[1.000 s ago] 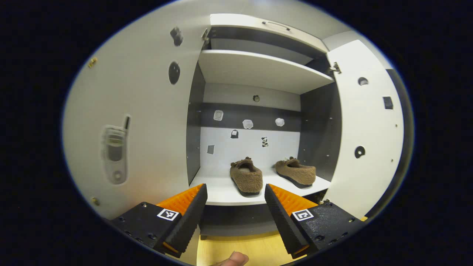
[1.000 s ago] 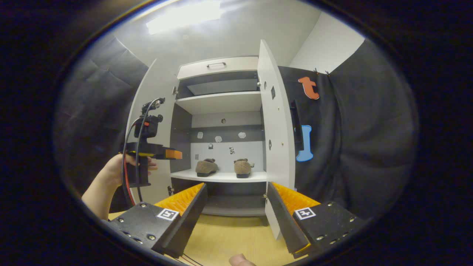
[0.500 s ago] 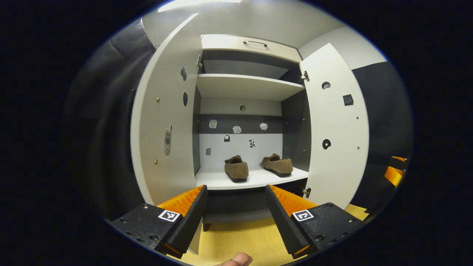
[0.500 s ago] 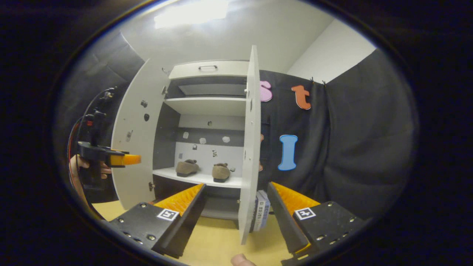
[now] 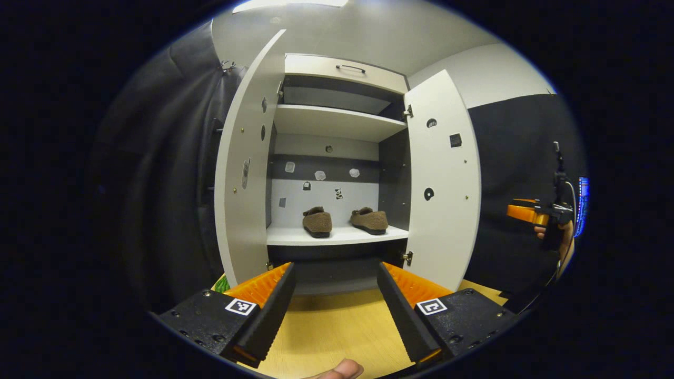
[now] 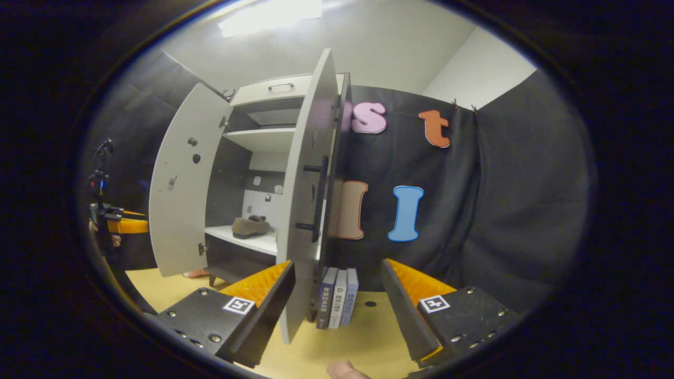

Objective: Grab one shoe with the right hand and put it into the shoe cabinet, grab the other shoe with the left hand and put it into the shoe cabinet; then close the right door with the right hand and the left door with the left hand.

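Observation:
Two brown fuzzy shoes stand side by side on the lower shelf of the white shoe cabinet, and both of its doors stand open. My left gripper is open and empty, well back from the cabinet and facing its middle. My right gripper is also open and empty. It is near the front edge of the right door, looking along the outer face with the black handle. The right gripper view shows one shoe past that door. The left door swings out wide.
Several books stand on the wooden floor behind the right door. The right gripper, held by a hand, shows at the far right of the left gripper view. The left gripper shows at the far left of the right gripper view.
Both grippers have drawn back from the cabinet. The right one has swung rightward, from facing the shelf to the right door's edge and outer side. The shoes have not moved.

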### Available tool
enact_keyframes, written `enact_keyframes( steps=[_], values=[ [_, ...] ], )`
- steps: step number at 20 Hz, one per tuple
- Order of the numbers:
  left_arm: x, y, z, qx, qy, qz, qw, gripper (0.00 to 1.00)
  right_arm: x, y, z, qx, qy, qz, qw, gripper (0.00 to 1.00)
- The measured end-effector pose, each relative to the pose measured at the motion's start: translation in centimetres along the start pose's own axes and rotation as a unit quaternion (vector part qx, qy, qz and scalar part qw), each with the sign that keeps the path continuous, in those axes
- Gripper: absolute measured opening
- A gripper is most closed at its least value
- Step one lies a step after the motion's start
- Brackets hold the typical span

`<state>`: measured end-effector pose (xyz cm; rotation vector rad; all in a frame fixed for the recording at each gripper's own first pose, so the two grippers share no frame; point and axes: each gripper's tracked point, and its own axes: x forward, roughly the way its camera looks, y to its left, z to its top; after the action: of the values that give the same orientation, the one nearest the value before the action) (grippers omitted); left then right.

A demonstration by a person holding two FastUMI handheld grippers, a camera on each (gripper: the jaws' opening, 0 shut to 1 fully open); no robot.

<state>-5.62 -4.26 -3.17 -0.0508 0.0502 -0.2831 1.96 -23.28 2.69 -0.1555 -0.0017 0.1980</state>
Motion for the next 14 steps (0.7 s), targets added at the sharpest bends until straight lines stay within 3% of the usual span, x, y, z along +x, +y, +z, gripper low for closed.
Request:
enact_keyframes(
  steps=[3,7,11,14],
  values=[
    [-1.6,-0.5,0.2,0.000,-0.012,-0.002,1.000,0.95,1.6,-6.1,-1.0,0.014,0.022,-0.005,1.000,0.98],
    [-2.8,-0.6,0.8,-0.001,-0.024,0.002,1.000,0.95,4.3,-12.3,-0.3,0.057,0.039,-0.042,0.997,0.98],
    [-3.6,-1.2,0.8,0.004,-0.025,-0.007,1.000,0.96,7.1,-13.6,0.1,0.052,0.051,-0.067,0.995,0.98],
    [-4.4,-0.8,1.0,0.014,-0.034,-0.009,0.999,0.96,9.5,-10.9,1.2,0.063,0.038,-0.049,0.996,0.98]
  ],
)
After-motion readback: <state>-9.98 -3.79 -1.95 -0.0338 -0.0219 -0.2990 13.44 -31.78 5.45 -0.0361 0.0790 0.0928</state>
